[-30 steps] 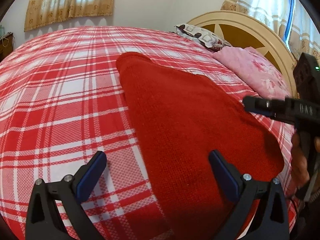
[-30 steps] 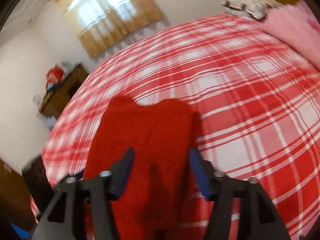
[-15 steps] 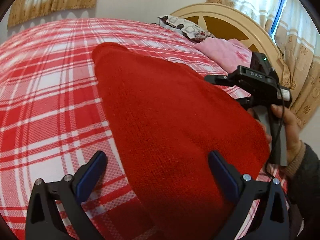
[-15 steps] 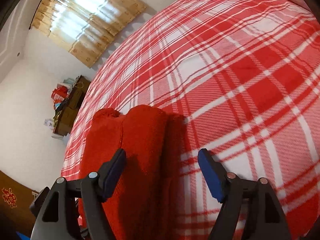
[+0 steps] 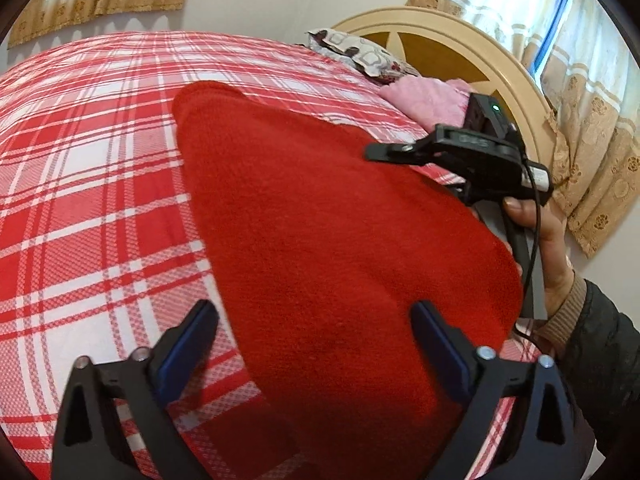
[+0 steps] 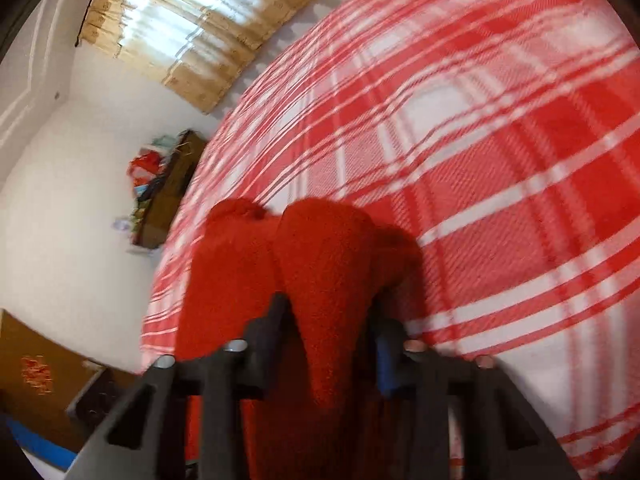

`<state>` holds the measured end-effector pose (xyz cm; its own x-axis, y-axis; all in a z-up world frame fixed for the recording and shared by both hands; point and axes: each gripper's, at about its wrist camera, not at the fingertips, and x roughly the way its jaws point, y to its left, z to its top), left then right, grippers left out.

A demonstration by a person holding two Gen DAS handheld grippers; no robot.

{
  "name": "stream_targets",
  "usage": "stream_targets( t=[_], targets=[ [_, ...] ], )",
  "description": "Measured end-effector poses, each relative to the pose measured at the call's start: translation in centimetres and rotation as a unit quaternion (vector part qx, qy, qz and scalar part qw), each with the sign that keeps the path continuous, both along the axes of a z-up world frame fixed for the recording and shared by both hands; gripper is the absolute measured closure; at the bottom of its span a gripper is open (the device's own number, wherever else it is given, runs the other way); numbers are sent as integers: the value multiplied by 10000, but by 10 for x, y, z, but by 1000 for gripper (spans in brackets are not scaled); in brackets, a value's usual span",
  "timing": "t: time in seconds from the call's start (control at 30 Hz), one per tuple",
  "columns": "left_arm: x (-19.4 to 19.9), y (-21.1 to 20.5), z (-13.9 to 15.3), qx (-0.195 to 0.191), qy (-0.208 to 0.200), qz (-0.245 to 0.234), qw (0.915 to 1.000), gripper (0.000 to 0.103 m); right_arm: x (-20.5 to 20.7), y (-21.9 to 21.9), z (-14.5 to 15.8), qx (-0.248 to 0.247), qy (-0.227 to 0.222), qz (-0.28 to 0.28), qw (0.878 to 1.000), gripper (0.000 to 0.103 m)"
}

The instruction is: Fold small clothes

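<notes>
Red-plaid bedspread [image 5: 92, 200] under red knit garment [image 5: 340, 240]; left gripper [image 5: 316, 344] wide, closing; right gripper [image 6: 332, 340] closing on garment fold

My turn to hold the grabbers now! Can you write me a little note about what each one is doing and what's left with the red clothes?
Left gripper: jaws wide but closing, held over the near end of the red knit garment, not gripping it.
Right gripper: jaws closing around a raised fold of the same garment at its edge; cloth is between them.
The garment lies stretched out on the red plaid bedspread, narrow end pointing away.
Done: it is laid out, and one edge is being picked up.
Left: get the left side gripped, then probably fold it over and tidy it.
</notes>
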<state>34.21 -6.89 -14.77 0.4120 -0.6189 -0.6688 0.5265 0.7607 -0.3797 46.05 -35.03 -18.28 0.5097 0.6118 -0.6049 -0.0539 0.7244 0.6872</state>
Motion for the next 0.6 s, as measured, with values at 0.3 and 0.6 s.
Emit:
stream_targets(
  t=[0.3,0.6],
  targets=[
    [-12,15,8,-326,271,231,9988,58,-32,17,30,-105,-551,-85,9984,76],
    [-54,36,36,-137,-110,224,9996,60,-72,54,53,48,-793,123,9968,77]
  ],
)
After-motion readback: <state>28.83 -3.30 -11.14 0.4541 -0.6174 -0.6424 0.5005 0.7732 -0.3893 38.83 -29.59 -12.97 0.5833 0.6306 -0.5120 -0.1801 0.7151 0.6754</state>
